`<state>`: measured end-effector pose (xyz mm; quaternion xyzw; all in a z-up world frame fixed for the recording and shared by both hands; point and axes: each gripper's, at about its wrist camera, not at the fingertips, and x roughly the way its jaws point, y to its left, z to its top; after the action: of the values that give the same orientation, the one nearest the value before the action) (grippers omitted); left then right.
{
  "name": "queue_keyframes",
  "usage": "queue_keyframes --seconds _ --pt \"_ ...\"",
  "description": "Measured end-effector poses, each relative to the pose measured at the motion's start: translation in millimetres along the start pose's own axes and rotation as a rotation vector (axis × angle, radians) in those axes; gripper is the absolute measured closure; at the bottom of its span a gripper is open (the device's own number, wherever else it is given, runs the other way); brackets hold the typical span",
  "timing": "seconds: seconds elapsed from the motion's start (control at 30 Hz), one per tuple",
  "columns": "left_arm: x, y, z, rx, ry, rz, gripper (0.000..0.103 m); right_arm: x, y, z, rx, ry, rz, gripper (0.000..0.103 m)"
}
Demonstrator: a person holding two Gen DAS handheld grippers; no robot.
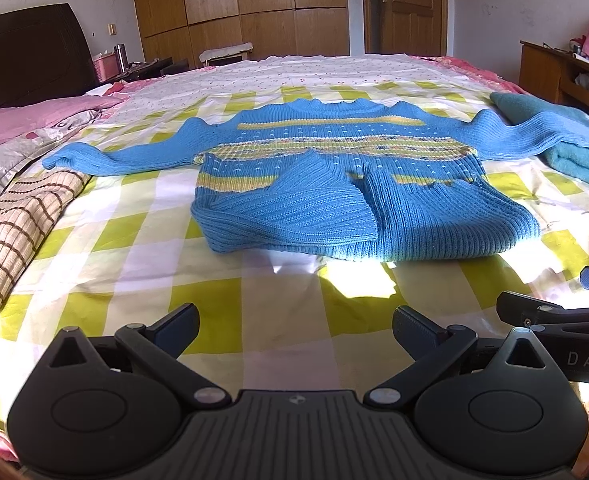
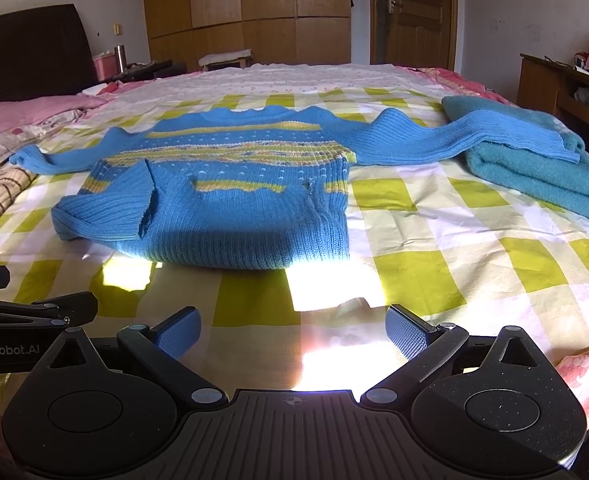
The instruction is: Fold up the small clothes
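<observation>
Far-left edge of the bed (image 1: 278, 304): tan brown-checked folded cloth (image 1: 14, 224), pink quilt (image 1: 22, 120) behind it. Pink basket (image 1: 104, 66) on the nightstand at the far-left corner, steel bottle (image 1: 120, 57) just beside it; basket contents unclear. Mid-bed, on the yellow-green and white checked sheet (image 2: 414, 240): blue ribbed knit sweater with yellow patterned bands (image 1: 334, 168), lying flat, collar toward the far edge, hem folded up toward the chest on the near side. Its long axis runs left-right along the spread sleeves; right sleeve cuff rests on the folded teal fuzzy blanket (image 2: 534, 168) near the right edge. Left hand-held gripper (image 1: 294, 334): fingers apart, empty, over the sheet near the near edge. Right hand-held gripper (image 2: 293, 334): fingers apart, empty, just beside it.
</observation>
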<state>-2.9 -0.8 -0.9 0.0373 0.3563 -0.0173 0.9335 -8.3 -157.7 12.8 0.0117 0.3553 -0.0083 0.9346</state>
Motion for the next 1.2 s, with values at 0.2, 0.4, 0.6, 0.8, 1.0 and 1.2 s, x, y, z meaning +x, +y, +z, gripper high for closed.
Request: queue_keyframes --seconds 0.2,0.4,0.6,0.8,1.0,1.2 --pt "0.0 -0.2 -0.1 0.000 0.000 -0.001 0.000 -0.7 1.4 0.6 -0.003 0.003 0.000 0.004" --pt "-0.5 -0.6 -1.5 0.003 -0.006 0.000 0.000 0.5 0.8 -0.3 -0.006 0.005 -0.001 0.005" --pt "-0.5 -1.3 -2.5 0.003 -0.004 -0.010 0.000 2.1 -0.2 0.6 -0.006 0.012 -0.006 0.007" --pt "-0.1 -2.8 -1.6 0.000 0.000 -0.010 0.000 2.5 0.1 2.3 -0.006 0.027 -0.006 0.009" --pt "-1.8 -4.7 -1.9 0.001 -0.006 -0.008 0.000 -2.1 4.6 3.7 -0.047 -0.005 -0.042 0.009" --pt "-4.1 -6.2 -0.1 0.004 -0.015 -0.008 0.000 -5.7 3.8 6.2 -0.061 -0.030 -0.048 0.009"
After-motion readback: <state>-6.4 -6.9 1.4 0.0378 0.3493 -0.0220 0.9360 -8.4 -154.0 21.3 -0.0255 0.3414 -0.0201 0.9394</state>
